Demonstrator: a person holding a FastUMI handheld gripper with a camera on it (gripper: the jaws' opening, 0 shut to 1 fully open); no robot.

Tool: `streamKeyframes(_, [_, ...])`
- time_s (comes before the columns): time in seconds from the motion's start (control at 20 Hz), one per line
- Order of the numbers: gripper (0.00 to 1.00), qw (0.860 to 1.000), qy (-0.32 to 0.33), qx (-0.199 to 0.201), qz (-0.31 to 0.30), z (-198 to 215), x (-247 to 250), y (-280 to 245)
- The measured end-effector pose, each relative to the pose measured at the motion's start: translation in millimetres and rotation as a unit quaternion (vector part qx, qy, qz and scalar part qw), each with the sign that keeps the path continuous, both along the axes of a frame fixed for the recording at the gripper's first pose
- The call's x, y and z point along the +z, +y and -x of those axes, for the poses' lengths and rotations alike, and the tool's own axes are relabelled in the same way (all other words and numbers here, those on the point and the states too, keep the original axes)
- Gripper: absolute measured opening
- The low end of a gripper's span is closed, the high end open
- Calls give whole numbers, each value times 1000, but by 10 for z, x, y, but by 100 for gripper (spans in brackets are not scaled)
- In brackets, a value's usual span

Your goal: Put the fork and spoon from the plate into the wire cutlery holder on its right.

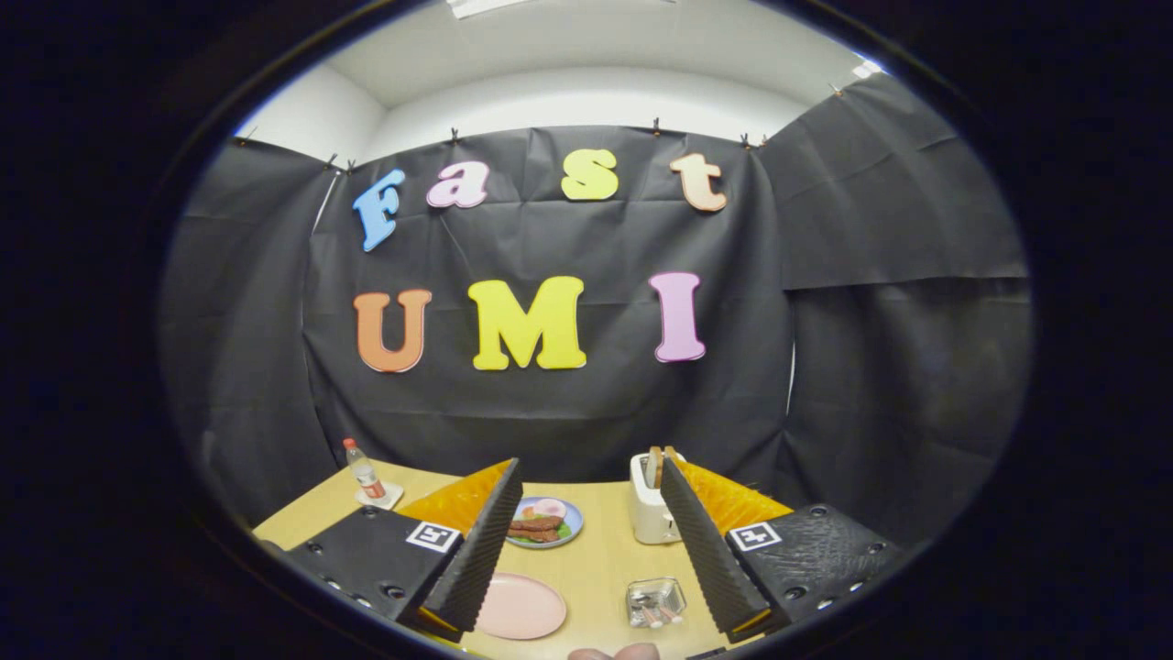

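The hand-held gripper (591, 550) hangs above the tabletop (600, 564) with its fingers spread, holding nothing. Between them lie a bare pink plate (520, 607) and, to its right, the wire cutlery holder (655, 601), which seems to hold the utensils already. Beyond stands a toaster (649, 509).

You have a pale wood worktop (596, 568) in front of the black cloth wall (550, 412). At its far left corner a small clear bottle (364, 469) with a red cap stands upright on a white coaster (379, 497). Near the middle you see a blue dish (546, 522) carrying food: brown strips, something green and a pale pink slice. To its right stands a white toaster (649, 500) with two slices of bread (656, 465) sticking up out of its slots. Above the cloth, a white wall and ceiling (586, 92) show.
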State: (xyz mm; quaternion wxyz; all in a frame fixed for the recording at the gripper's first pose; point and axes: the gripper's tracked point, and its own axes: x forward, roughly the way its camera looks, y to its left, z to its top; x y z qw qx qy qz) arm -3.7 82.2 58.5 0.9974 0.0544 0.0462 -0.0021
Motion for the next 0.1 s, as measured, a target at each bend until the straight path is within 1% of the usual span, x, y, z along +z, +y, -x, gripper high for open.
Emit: streamKeyframes(0.1, [91, 1000, 0, 0, 0, -24, 4, 17])
